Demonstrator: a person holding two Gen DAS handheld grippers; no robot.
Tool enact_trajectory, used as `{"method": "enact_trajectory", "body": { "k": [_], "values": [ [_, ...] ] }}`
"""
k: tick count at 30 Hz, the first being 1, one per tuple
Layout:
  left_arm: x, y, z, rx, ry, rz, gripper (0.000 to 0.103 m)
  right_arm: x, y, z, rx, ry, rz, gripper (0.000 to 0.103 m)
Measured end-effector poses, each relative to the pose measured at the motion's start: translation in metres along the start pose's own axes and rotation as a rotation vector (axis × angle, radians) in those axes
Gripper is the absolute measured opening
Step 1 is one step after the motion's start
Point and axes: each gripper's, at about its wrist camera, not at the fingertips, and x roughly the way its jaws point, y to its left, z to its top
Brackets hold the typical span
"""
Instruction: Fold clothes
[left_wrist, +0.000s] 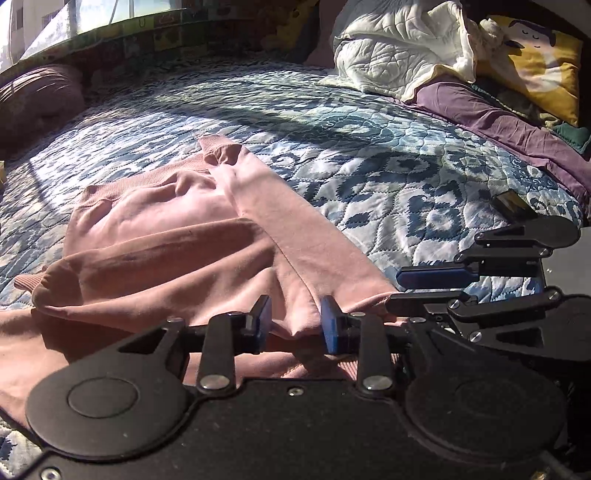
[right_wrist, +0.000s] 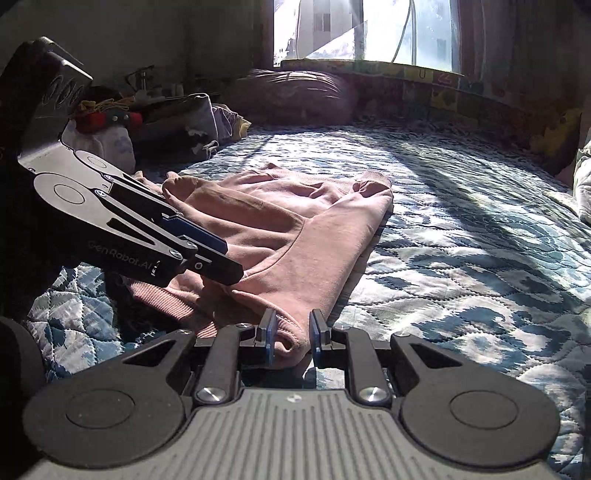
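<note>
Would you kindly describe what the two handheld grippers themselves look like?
Both are matte black linkage devices with round pivot discs, silver screws and blue finger pads. The left gripper has a flat black body. The right gripper has a grey ribbed body. In the right wrist view, the left gripper's side plate shows pale lettering. No cables, hands or sleeves show.

Dusty-pink cotton sweatshirt with ribbed cuffs and hem in the same pink, lying on a quilted bedspread patterned in navy, mid-blue and white. Left claw and right claw: matte black frames, blue pads. Toward the bed's far edge: a white quilted blanket; a plain purple sheet; a yellow cushion printed with a cartoon face; a mauve pillow.
</note>
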Motion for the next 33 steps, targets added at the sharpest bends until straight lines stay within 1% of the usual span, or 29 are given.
{"method": "enact_trajectory", "body": {
  "k": [2, 4, 5, 8, 11, 14, 17, 18, 19, 20, 21, 22, 24, 25, 26, 28, 29, 30, 31, 32, 33],
  "values": [
    [-0.02, 0.028, -0.006, -0.12, -0.037, 0.037, 0.029, -0.006, -0.004, 0.005, 0.031, -0.05, 0.012, 0.02],
    [-0.038, 0.054, -0.012, -0.238, -0.071, 0.074, 0.029, -0.005, -0.006, 0.008, 0.056, -0.073, 0.007, 0.021],
    [-0.04, 0.063, -0.013, -0.292, -0.08, 0.09, 0.029, -0.004, -0.007, 0.009, 0.065, -0.079, 0.005, 0.021],
    [-0.046, 0.107, -0.018, -0.478, -0.122, 0.142, 0.029, 0.01, 0.0, 0.01, 0.06, -0.064, -0.004, 0.023],
    [-0.039, 0.133, -0.016, -0.611, -0.161, 0.136, 0.029, 0.021, 0.008, 0.008, 0.07, -0.042, -0.001, 0.025],
    [-0.031, 0.158, -0.013, -0.739, -0.196, 0.129, 0.029, 0.025, 0.006, 0.007, 0.107, -0.044, 0.014, 0.025],
    [-0.01, 0.165, -0.009, -0.8, -0.172, 0.121, 0.029, 0.027, 0.005, 0.007, 0.124, -0.04, 0.021, 0.025],
    [-0.003, 0.167, -0.007, -0.818, -0.164, 0.12, 0.017, 0.028, 0.004, 0.007, 0.129, -0.037, 0.026, 0.027],
    [0.001, 0.171, -0.005, -0.828, -0.16, 0.128, 0.012, 0.029, 0.004, 0.006, 0.131, -0.032, 0.036, 0.028],
    [-0.002, 0.181, -0.001, -0.84, -0.164, 0.13, 0.01, 0.031, 0.006, 0.005, 0.118, -0.021, 0.047, 0.032],
    [-0.003, 0.181, 0.002, -0.855, -0.183, 0.122, 0.008, 0.033, 0.011, 0.004, 0.084, -0.003, 0.056, 0.036],
    [-0.007, 0.18, 0.005, -0.867, -0.217, 0.111, 0.007, 0.034, 0.018, 0.003, 0.041, 0.009, 0.06, 0.037],
    [-0.015, 0.178, 0.01, -0.891, -0.285, 0.087, 0.007, 0.038, 0.029, -0.001, -0.036, 0.047, 0.062, 0.043],
    [-0.019, 0.177, 0.012, -0.902, -0.318, 0.075, 0.007, 0.039, 0.032, -0.002, -0.061, 0.065, 0.064, 0.044],
    [-0.021, 0.176, 0.014, -0.904, -0.333, 0.077, 0.008, 0.039, 0.032, -0.002, -0.06, 0.069, 0.068, 0.044],
    [-0.013, 0.174, 0.013, -0.845, -0.223, 0.175, 0.01, 0.039, 0.031, -0.001, -0.057, 0.077, 0.076, 0.045],
    [-0.01, 0.173, 0.012, -0.815, -0.169, 0.223, 0.013, 0.038, 0.03, -0.001, -0.055, 0.081, 0.08, 0.045],
    [-0.008, 0.171, 0.012, -0.777, -0.131, 0.269, 0.013, 0.038, 0.03, -0.001, -0.059, 0.085, 0.082, 0.045],
    [-0.013, 0.168, 0.014, -0.72, -0.155, 0.298, 0.013, 0.037, 0.03, -0.001, -0.068, 0.089, 0.079, 0.044],
    [-0.013, 0.17, 0.018, -0.677, -0.177, 0.295, 0.013, 0.036, 0.031, -0.001, -0.077, 0.093, 0.077, 0.044],
    [-0.014, 0.17, 0.022, -0.647, -0.181, 0.274, 0.013, 0.035, 0.031, -0.001, -0.079, 0.093, 0.078, 0.044]
  ]
}}
